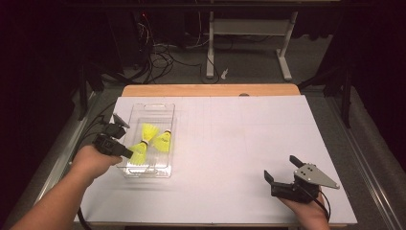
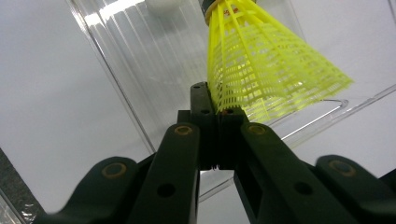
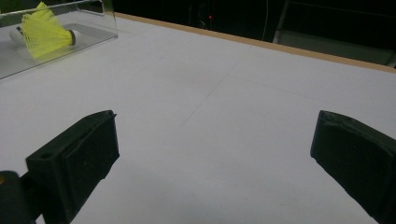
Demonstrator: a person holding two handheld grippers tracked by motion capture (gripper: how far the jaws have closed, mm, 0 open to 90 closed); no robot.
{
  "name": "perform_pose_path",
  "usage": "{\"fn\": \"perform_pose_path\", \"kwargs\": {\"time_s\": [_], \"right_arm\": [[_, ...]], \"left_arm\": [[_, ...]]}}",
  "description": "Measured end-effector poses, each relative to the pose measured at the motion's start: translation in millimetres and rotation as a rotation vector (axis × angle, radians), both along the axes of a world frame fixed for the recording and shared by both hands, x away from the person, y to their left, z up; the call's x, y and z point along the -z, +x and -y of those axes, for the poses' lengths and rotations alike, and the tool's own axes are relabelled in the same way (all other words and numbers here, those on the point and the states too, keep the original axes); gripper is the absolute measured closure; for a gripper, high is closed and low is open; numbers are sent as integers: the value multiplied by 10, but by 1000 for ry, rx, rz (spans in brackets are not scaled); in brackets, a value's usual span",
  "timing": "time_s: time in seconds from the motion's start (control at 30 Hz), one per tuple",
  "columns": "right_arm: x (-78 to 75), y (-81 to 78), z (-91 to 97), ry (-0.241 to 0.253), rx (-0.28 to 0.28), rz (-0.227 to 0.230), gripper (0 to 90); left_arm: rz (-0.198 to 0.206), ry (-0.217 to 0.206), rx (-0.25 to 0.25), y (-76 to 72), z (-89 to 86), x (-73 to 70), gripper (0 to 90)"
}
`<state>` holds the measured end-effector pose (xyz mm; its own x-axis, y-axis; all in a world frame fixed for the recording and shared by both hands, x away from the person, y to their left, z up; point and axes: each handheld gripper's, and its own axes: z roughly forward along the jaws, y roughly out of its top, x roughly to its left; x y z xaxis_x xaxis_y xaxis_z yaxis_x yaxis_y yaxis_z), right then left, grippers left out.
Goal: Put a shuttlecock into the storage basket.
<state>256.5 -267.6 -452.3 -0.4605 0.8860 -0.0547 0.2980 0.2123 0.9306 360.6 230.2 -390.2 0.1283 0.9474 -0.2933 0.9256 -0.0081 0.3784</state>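
1. Three yellow shuttlecocks sit at a clear tray point(image 1: 163, 108) on the left of a white table point(image 1: 239, 143); dark floor, cables and a desk frame point(image 1: 249, 28) lie beyond.
2. Left gripper point(image 1: 125, 152), at the tray's near left, is clamped on one shuttlecock's point(image 2: 271, 74) skirt edge.
3. Right gripper point(image 1: 282, 168), far right of the tray, has jaws spread, holding nothing.
4. Shuttlecock's cork is cut off in the left gripper view.
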Motion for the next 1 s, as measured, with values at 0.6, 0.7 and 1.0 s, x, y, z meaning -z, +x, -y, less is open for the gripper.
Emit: {"fn": "perform_pose_path", "kwargs": {"time_s": [0.6,0.7,1.0], "right_arm": [[-6,-1,2,4,-1,1,17],[-2,-1,-1,3,-5,2,16],[4,2,-4,5,-4,-3,16]], "left_arm": [[1,7,-47,37,79,225,891],[40,-17,-145,57,132,291,891],[37,-17,-164,56,105,342,891]]}}
